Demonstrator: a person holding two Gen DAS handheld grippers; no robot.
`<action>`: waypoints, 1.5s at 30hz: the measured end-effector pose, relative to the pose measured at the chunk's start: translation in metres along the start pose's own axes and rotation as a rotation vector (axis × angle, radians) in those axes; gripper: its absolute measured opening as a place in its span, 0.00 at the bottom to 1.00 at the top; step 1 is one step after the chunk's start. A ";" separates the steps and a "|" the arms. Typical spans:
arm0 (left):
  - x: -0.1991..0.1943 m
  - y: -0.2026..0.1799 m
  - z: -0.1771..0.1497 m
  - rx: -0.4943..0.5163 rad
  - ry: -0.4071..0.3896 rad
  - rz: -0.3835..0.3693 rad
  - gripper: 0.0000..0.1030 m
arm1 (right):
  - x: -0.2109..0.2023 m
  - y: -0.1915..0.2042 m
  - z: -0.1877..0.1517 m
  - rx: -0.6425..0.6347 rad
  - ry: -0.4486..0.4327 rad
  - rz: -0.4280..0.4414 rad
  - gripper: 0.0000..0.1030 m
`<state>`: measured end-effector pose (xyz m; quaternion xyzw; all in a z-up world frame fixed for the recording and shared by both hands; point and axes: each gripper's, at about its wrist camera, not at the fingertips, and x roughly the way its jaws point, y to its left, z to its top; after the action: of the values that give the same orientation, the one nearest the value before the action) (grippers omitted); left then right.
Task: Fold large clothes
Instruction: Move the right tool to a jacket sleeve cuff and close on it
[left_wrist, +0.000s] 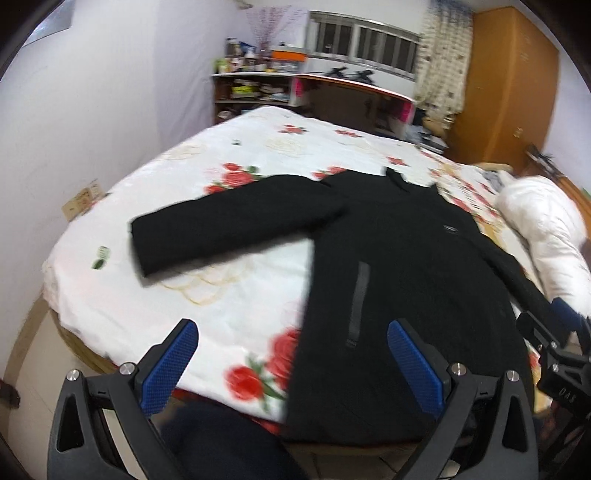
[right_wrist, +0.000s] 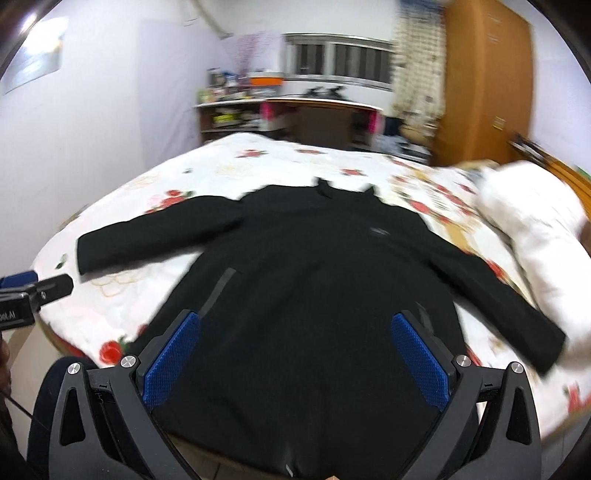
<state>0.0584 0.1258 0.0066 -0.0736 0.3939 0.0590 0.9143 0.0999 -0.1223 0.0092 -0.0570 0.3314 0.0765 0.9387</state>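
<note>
Left wrist view: left tool (left_wrist: 291, 365), blue pads spread wide, holding nothing, hovering above the near edge of the bed (left_wrist: 229, 295). Black jacket (left_wrist: 399, 266) lies flat and face up on the floral bedsheet, sleeves out to both sides, hem at the near edge. White pillow (left_wrist: 546, 236) at the right side. Right wrist view: right tool (right_wrist: 295, 360), pads likewise spread wide, empty, above the jacket's hem. Shelf (right_wrist: 236, 110) and wardrobe (right_wrist: 487, 81) behind.
</note>
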 end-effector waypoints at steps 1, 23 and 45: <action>0.005 0.012 0.005 -0.007 0.001 0.019 1.00 | 0.012 0.008 0.007 -0.020 0.002 0.022 1.00; 0.079 0.180 0.052 -0.153 0.038 0.243 1.00 | 0.235 0.279 0.047 -0.604 0.082 0.517 1.00; 0.099 0.241 0.045 -0.320 0.077 0.274 1.00 | 0.264 0.386 0.022 -0.840 -0.055 0.584 0.54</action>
<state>0.1175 0.3755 -0.0564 -0.1660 0.4204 0.2417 0.8587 0.2458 0.2878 -0.1620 -0.3323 0.2495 0.4635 0.7826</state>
